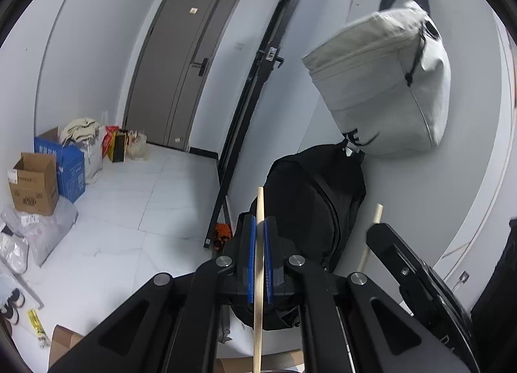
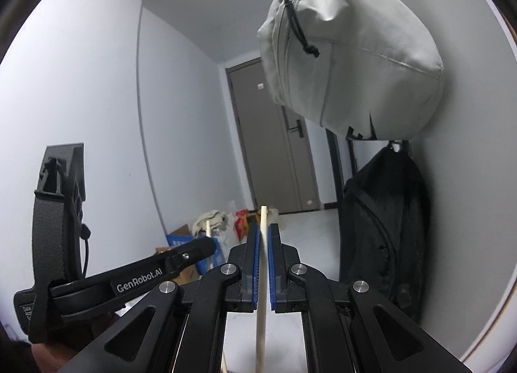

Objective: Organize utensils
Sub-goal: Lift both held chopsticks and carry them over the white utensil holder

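Wooden, pale and thin: one round chopstick (image 1: 258, 276) clamped between the blue pads of the left claw (image 1: 260, 227), long axis running nearly upright through the left wrist view, top end poking above the fingertips, lower end passing out of the frame's bottom edge. Pinched mid-shaft, tilted a touch to the right at the top.

Second pale wooden chopstick (image 2: 262, 276) gripped the same way in the right claw (image 2: 264, 231), standing close to vertical between its blue pads, tip clear above them, tail leaving the bottom of the right wrist view. Both claws closed on their sticks, pads pressing the shafts from either side.

Side by side, apart, not touching: right claw's black body and its stick visible at the right of the left wrist view; left claw's black arm with white lettering low at the left of the right wrist view.

Ahead, open white tiled floor (image 1: 129, 198) leading to a grey-brown door (image 1: 181, 63). Tight on the right: grey fabric backpack (image 1: 384, 79) hanging on the white wall, black backpack (image 1: 316, 198) hanging below it, just beyond the fingertips. Black metal frame (image 1: 245, 114) leaning beside the bags. Along the left wall, well away: brown cardboard box (image 1: 32, 182), blue carton (image 1: 69, 160), bags and plastic wrapping heaped together.
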### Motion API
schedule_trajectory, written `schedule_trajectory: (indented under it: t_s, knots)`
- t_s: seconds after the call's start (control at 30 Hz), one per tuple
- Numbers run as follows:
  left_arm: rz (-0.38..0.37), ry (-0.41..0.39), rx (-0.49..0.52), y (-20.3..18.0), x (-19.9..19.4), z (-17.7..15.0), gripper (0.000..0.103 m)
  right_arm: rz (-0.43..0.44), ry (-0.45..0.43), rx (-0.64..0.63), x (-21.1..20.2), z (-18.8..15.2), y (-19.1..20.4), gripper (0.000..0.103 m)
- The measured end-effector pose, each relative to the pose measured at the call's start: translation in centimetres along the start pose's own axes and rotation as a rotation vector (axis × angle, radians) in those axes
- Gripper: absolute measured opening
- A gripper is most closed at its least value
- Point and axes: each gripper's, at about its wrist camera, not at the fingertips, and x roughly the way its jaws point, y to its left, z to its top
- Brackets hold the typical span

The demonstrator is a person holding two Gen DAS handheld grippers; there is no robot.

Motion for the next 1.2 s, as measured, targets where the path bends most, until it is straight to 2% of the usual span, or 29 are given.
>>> schedule_trajectory:
  t_s: [0.13,0.2,0.33,0.9,1.1,1.2]
  knots:
    - [-0.018,0.012,0.041,-0.5,0.2,-0.9,0.001,0.010,-0.002,-0.016,-0.2,-0.9,-0.1,0.004]
    - [-0.014,-0.007,0.058,-0.6,0.0,-1.0,0.001,0.006,0.007,-0.031,-0.3,-1.4,-0.1,0.004]
    - [-0.019,-0.016,0.054,-0.7,-0.2,-0.8,0.001,0.006,-0.001,-0.074,-0.6,-2.4,0.4,0.004]
    - [-0.038,-0.034,0.113,-1.7,-1.6,-1.4,0.001,0.017,0.039,-0.087,-2.4,-3.0,0.4,0.004]
    - [-0.053,0.029,0.122,-1.4,-1.8,-2.5,0.001,0.030,0.082,-0.098,-3.0,-3.8,0.6,0.004]
    - [-0.105,0.091,0.111,-1.2,-1.7,-2.6,0.001,0.042,0.109,-0.096,-3.1,-4.1,0.5,0.004]
